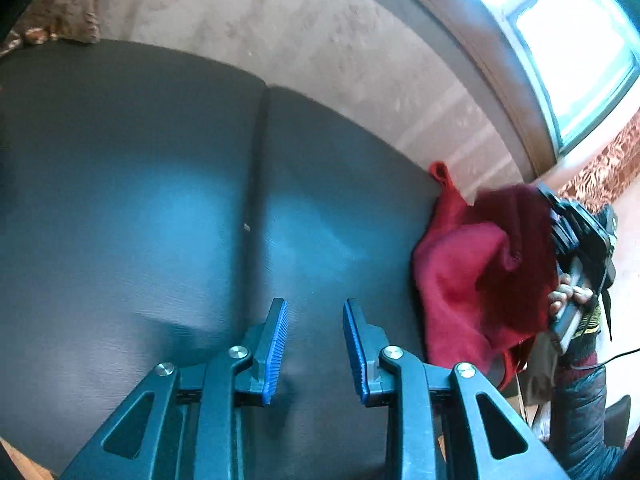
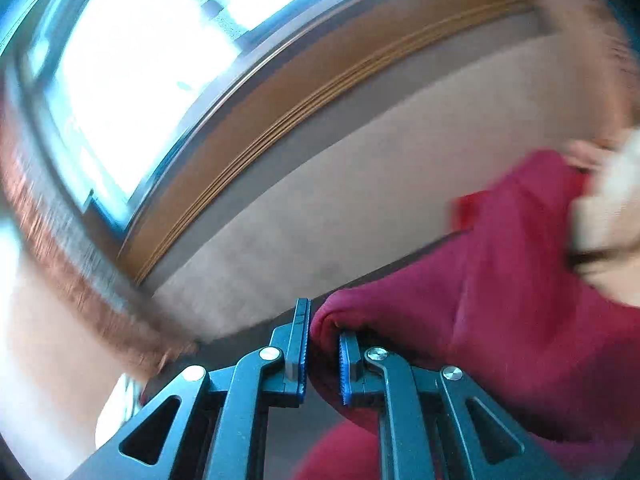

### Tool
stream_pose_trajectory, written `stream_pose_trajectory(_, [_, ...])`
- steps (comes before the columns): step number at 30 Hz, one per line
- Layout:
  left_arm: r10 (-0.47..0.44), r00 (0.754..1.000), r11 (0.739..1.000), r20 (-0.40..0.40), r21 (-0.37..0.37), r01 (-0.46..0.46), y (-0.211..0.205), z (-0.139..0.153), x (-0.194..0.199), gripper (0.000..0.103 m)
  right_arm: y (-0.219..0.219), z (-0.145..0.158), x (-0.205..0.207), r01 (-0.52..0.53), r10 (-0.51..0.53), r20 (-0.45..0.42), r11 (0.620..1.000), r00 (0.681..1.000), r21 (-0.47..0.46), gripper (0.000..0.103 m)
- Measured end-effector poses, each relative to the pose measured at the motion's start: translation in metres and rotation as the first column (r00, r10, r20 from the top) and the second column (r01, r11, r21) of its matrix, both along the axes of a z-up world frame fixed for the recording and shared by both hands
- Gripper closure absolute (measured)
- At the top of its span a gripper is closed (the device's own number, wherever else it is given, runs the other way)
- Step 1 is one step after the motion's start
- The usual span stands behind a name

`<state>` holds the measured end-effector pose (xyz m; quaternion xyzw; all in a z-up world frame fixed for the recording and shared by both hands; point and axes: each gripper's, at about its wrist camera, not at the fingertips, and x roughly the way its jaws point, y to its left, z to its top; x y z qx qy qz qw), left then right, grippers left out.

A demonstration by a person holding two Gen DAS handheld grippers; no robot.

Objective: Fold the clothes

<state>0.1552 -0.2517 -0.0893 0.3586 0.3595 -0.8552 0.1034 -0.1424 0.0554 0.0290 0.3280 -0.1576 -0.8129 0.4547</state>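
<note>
A dark red garment (image 1: pixel 472 276) hangs bunched at the right edge of the dark grey mat (image 1: pixel 160 200), lifted by my right gripper (image 1: pixel 568 236), which shows there in a hand. In the right wrist view the red garment (image 2: pixel 520 300) fills the right side, and my right gripper (image 2: pixel 323 344) is shut on a fold of it, the cloth bulging between the blue pads (image 2: pixel 346 364). My left gripper (image 1: pixel 315 344) is open and empty, low over the mat, left of the garment.
The mat has a seam (image 1: pixel 258 184) down its middle and lies on a beige carpet (image 1: pixel 280 28). A bright window (image 1: pixel 568 40) is at the back right. Patterned brown fabric (image 1: pixel 64 8) lies at the far left corner.
</note>
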Motion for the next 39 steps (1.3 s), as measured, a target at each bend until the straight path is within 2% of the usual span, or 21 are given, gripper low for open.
stream_pose_trajectory(2, [0.031, 0.999, 1.0, -0.009, -0.005, -0.031, -0.01, 0.003, 0.013, 0.074, -0.059, -0.013, 0.03, -0.102, 0.102, 0.006, 0.993, 0.995, 0.067, 0.074])
stream_pose_trajectory(4, [0.061, 0.998, 0.998, -0.013, 0.002, -0.061, -0.018, 0.003, 0.025, 0.074, -0.118, -0.026, 0.06, -0.203, 0.203, 0.018, 0.97, 0.979, 0.132, 0.023])
stream_pose_trajectory(5, [0.074, 0.997, 0.997, -0.015, 0.002, -0.074, -0.021, 0.003, 0.031, 0.074, -0.137, -0.036, 0.072, -0.243, 0.242, 0.025, 0.957, 0.97, 0.158, 0.016])
stream_pose_trajectory(7, [0.094, 0.995, 0.996, -0.02, -0.008, -0.094, -0.025, 0.004, 0.039, 0.073, -0.168, -0.058, 0.096, -0.314, 0.312, 0.042, 0.927, 0.949, 0.205, 0.016])
stream_pose_trajectory(11, [0.098, 0.995, 0.994, -0.026, -0.037, -0.099, -0.029, 0.003, 0.045, 0.073, -0.172, -0.083, 0.133, -0.371, 0.366, 0.066, 0.896, 0.928, 0.244, 0.017])
stream_pose_trajectory(16, [-0.001, 0.999, 0.999, -0.042, -0.038, -0.001, -0.01, 0.005, 0.021, 0.072, -0.112, -0.101, 0.141, -0.394, 0.382, 0.093, 0.888, 0.919, 0.238, 0.015])
stream_pose_trajectory(18, [-0.05, 0.998, 0.998, -0.043, -0.046, 0.048, 0.002, 0.005, 0.008, 0.071, -0.082, -0.106, 0.14, -0.342, 0.334, 0.074, 0.904, 0.94, 0.257, 0.014])
stream_pose_trajectory(21, [-0.127, 0.992, 0.99, -0.026, -0.068, 0.125, 0.023, 0.004, -0.016, 0.07, -0.008, -0.113, 0.125, -0.123, 0.129, 0.008, 0.928, 0.992, 0.352, 0.014])
stream_pose_trajectory(23, [-0.176, 0.984, 0.98, 0.01, -0.097, 0.176, 0.038, -0.003, -0.03, 0.07, 0.038, -0.111, 0.115, 0.015, 0.005, -0.052, 0.928, 0.999, 0.373, 0.014])
stream_pose_trajectory(24, [-0.19, 0.982, 0.976, 0.027, -0.101, 0.191, 0.043, -0.006, -0.035, 0.07, 0.068, -0.112, 0.106, 0.112, -0.081, -0.093, 0.909, 0.992, 0.401, 0.009])
stream_pose_trajectory(26, [-0.211, 0.976, 0.973, 0.048, -0.08, 0.214, 0.051, -0.015, -0.042, 0.07, 0.105, -0.121, 0.092, 0.218, -0.183, -0.12, 0.867, 0.976, 0.448, 0.006])
stream_pose_trajectory(29, [-0.226, 0.972, 0.972, 0.066, -0.046, 0.23, 0.059, -0.023, -0.047, 0.07, 0.132, -0.149, 0.062, 0.283, -0.262, -0.118, 0.785, 0.958, 0.552, 0.006])
stream_pose_trajectory(31, [-0.233, 0.969, 0.971, 0.078, -0.037, 0.236, 0.064, -0.026, -0.048, 0.07, 0.132, -0.173, 0.048, 0.253, -0.262, -0.079, 0.741, 0.962, 0.622, 0.01])
stream_pose_trajectory(33, [-0.229, 0.97, 0.972, 0.086, -0.028, 0.232, 0.065, -0.029, -0.047, 0.07, 0.128, -0.184, 0.045, 0.257, -0.245, -0.108, 0.735, 0.964, 0.628, 0.008])
stream_pose_trajectory(36, [-0.222, 0.97, 0.974, 0.094, -0.013, 0.224, 0.067, -0.033, -0.046, 0.07, 0.125, -0.185, 0.042, 0.266, -0.268, -0.093, 0.735, 0.959, 0.624, 0.008])
stream_pose_trajectory(39, [-0.208, 0.974, 0.978, 0.087, 0.004, 0.208, 0.064, -0.035, -0.043, 0.07, 0.12, -0.182, 0.045, 0.262, -0.257, -0.103, 0.723, 0.961, 0.639, 0.016])
